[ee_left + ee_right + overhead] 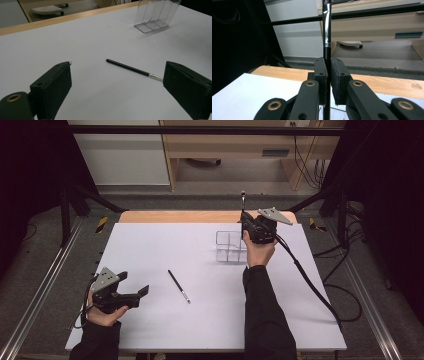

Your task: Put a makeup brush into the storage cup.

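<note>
Right gripper (243, 220) at upper right of high view – jaws clamped on slim black brush (327, 53) held upright above clear plastic divided organizer (228, 246). Step in hand: insertion. Next, likely lower into compartment, release. Left gripper (142, 291) at lower left, jaws spread wide, empty – second black brush with silver ferrule (179, 286) lies at frame centre on white table (150, 245).

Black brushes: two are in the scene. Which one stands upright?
The brush clamped in the right gripper above the clear organizer; the other brush lies flat on the table.

Lab recording bay: black metal frame (200, 130), floor rails (35, 295), loose cables (345, 270), white-topped table (150, 250).
</note>
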### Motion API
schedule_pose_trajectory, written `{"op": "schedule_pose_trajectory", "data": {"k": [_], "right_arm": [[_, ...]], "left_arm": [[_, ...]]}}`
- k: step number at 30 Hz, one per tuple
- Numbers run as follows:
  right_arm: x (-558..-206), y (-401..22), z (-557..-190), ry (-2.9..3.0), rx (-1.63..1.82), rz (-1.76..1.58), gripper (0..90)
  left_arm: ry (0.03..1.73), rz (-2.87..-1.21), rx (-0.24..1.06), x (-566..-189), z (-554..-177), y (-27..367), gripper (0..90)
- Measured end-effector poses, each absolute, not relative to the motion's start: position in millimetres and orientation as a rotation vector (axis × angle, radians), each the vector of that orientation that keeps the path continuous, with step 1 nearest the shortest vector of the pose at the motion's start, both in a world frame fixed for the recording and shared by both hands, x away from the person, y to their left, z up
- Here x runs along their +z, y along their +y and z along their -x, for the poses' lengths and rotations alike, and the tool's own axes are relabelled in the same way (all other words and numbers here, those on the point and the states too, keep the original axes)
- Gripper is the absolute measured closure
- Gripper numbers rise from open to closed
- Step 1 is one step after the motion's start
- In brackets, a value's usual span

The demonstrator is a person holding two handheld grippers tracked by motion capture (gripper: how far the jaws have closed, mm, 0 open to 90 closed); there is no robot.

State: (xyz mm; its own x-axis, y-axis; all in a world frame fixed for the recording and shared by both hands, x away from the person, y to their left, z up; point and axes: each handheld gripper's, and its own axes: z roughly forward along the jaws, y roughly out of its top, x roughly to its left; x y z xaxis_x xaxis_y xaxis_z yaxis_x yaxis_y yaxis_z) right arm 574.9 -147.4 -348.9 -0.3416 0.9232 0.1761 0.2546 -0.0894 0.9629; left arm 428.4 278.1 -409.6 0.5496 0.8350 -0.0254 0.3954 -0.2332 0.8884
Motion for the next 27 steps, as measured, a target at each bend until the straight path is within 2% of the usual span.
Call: {"op": "schedule_pose_trajectory", "data": {"k": [27], "right_arm": [[-371,-135,-596,1.603,1.460,-1.322,84.0]], "left_arm": [[1.001,-1.836,0.595,-407,-427,279,7.1]]}}
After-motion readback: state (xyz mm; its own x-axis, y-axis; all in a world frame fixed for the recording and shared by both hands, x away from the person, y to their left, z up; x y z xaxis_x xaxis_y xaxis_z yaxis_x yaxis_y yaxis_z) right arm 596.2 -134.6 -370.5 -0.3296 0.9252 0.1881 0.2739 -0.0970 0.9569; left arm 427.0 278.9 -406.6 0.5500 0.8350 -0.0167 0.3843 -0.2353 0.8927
